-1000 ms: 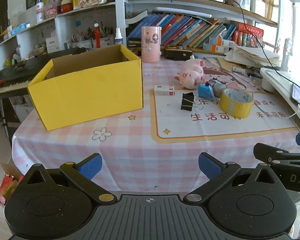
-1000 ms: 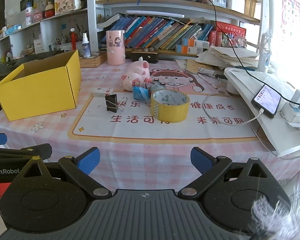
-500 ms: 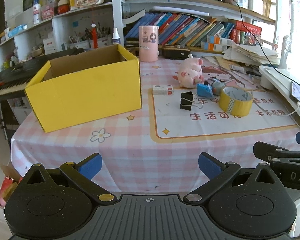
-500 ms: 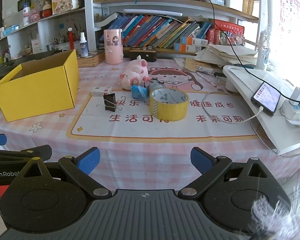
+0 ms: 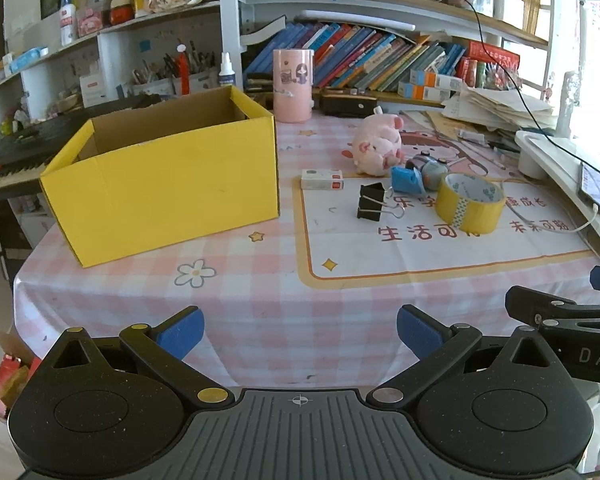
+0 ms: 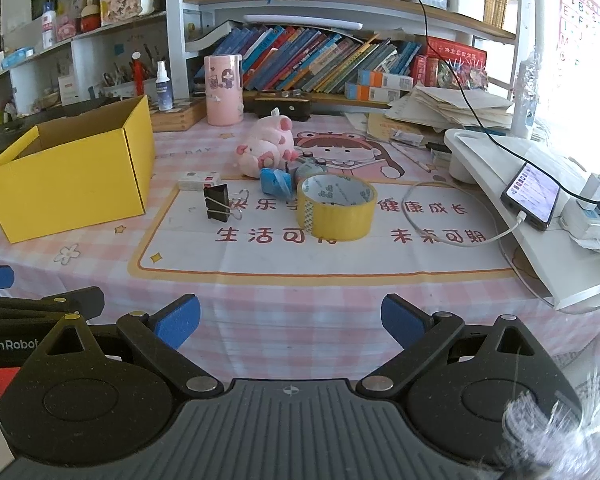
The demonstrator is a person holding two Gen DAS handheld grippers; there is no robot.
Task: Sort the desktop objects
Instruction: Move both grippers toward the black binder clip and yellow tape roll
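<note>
A: How far is the sorting, in your opinion?

B: It looks to me not started. The box (image 5: 160, 184) stands open on the left part of the bench (image 5: 260, 280), and the part of its inside that I can see has nothing in it. All the small things lie to the right of it, on the printed mat (image 6: 300, 240).

A: Which things, from big to small?

B: First the pig (image 6: 266, 146), a pink soft toy, at the far side of the group. Then the tape (image 6: 336, 210), a yellow roll lying flat on the mat. Just behind the tape are a blue thing (image 6: 275, 181) and a grey round thing (image 6: 310, 169); what they are I cannot tell. Then the clip (image 6: 217, 202), black with wire handles, and behind it the eraser (image 6: 199, 180), a small white block.

A: And the tongs?

B: The left tongs (image 5: 300, 330) are spread wide and hold nothing. The right tongs (image 6: 291, 320) are the same. Both hang at the near edge of the bench, well apart from the things. So I judge that every thing is left to move.

A: Any writing?

B: Red Chinese characters on the mat. "GenRobot" on the left tool in the right view, "DAS" on the right tool in the left view. The eraser label is too small to read.
</note>
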